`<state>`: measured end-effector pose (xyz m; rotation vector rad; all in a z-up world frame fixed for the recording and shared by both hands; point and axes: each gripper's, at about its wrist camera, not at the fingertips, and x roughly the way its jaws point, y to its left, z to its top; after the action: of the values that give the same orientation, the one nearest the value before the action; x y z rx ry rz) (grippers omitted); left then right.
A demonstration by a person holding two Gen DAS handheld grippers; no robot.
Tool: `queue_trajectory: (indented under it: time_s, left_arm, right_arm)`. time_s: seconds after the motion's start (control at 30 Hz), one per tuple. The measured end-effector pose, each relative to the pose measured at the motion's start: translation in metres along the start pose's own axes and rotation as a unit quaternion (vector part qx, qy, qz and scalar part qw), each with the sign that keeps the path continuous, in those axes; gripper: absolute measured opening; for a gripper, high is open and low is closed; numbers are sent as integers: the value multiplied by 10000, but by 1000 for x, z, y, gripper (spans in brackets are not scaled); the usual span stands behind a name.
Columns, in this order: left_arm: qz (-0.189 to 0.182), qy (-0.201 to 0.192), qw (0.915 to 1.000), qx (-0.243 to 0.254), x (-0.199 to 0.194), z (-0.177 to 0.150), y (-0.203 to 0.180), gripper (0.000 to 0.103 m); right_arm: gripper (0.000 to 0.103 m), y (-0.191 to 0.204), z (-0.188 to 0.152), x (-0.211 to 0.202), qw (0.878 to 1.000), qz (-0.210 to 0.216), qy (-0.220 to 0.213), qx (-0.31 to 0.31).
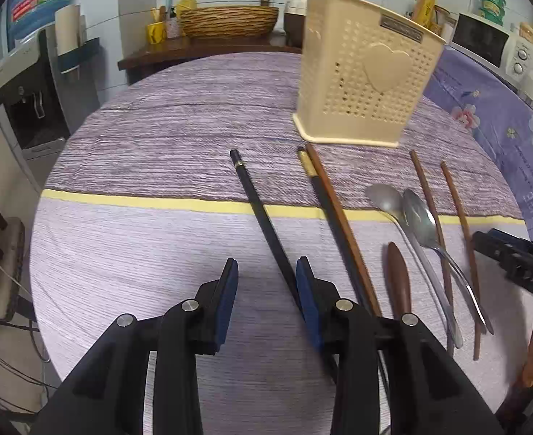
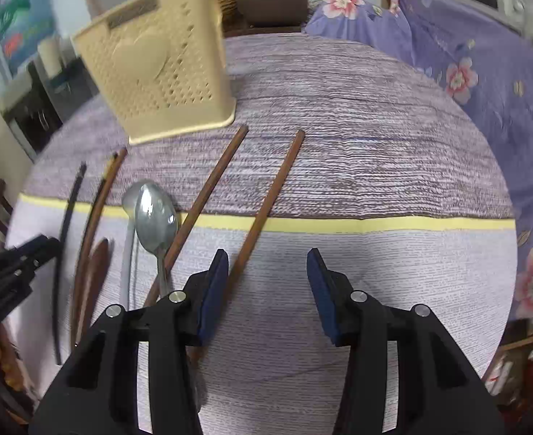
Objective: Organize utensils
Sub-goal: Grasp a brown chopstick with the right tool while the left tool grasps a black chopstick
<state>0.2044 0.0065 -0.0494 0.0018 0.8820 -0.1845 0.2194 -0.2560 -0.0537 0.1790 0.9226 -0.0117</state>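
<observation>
A cream perforated utensil holder (image 1: 364, 72) stands at the back of the round table; it also shows in the right wrist view (image 2: 161, 69). Chopsticks and spoons lie in front of it. My left gripper (image 1: 266, 275) is open, low over the table, with a black chopstick (image 1: 259, 210) running just inside its right finger. A black-and-brown chopstick pair (image 1: 335, 232), two metal spoons (image 1: 418, 224) and two brown chopsticks (image 1: 458, 217) lie to its right. My right gripper (image 2: 266, 264) is open and empty, with a brown chopstick (image 2: 266, 206) by its left finger.
A small brown wooden handle (image 1: 399, 279) lies between the chopstick pair and the spoons. The table wears a purple striped cloth with a yellow band (image 1: 139, 201). A flowered purple cloth (image 2: 484, 72) covers furniture on the right. A wicker basket (image 1: 228, 20) sits on a shelf behind.
</observation>
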Motion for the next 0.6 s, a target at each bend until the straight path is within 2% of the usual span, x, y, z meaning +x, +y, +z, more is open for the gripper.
queue_trajectory:
  time_s: [0.13, 0.27, 0.5, 0.6]
  left_arm:
    - [-88, -92, 9997, -189, -3, 9, 4, 35]
    - [80, -180, 9993, -321, 1, 20, 5, 35]
    - [300, -132, 9957, -871, 13, 30, 18, 35]
    - [347, -92, 9959, -827, 21, 33, 12, 35]
  right_arm:
    - [46, -10, 9, -5, 9995, 5, -146, 281]
    - [46, -15, 19, -4, 9980, 50, -209, 597]
    - [46, -11, 37, 8, 9963, -87, -208, 825]
    - [45, -5, 43, 16, 9967, -163, -161, 783]
